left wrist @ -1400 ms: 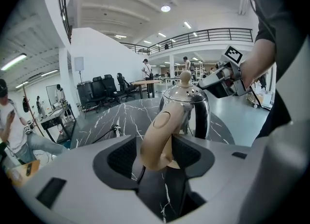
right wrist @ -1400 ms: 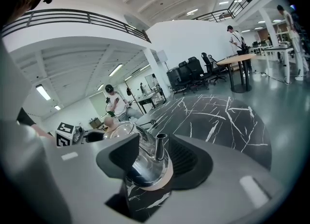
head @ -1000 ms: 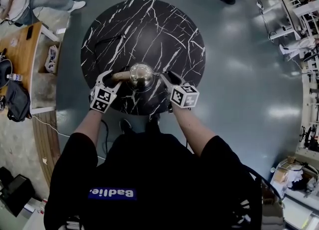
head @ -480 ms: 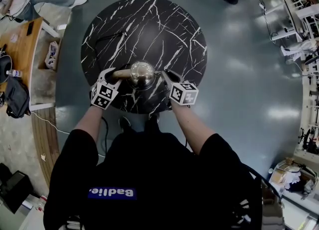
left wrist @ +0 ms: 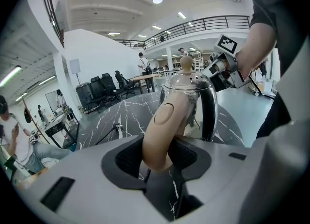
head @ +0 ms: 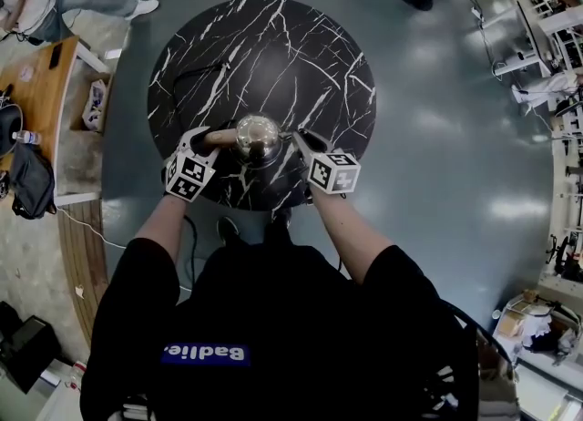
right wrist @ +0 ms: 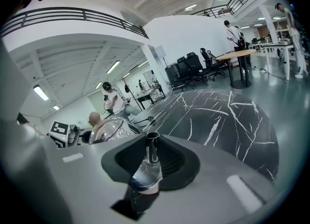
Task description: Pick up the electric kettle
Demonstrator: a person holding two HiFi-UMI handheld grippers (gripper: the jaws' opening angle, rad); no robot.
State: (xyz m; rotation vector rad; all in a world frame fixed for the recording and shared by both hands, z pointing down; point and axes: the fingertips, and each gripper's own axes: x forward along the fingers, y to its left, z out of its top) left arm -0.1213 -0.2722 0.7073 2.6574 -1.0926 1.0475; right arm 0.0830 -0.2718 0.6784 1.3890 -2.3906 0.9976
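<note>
My L gripper [head: 208,139] pinches kettle [head: 258,139] handle [left wrist: 162,126], R gripper [head: 297,138] its spout [right wrist: 151,151], both jaws just closing; round black marble surface [head: 273,46], grey floor [head: 437,137].

Low in the frame's centre, the right gripper [right wrist: 151,162] has just been closing its grey jaws. Its black ribbed pads pinch the shiny chrome spout [right wrist: 147,173] of the polished steel electric kettle [right wrist: 109,130], whose dome sits centre-left. A round black white-veined marble table [right wrist: 232,121] fills the right.

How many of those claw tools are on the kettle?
2. The left gripper has just been closing on the kettle's beige handle, the right gripper on its spout. None hidden.
</note>
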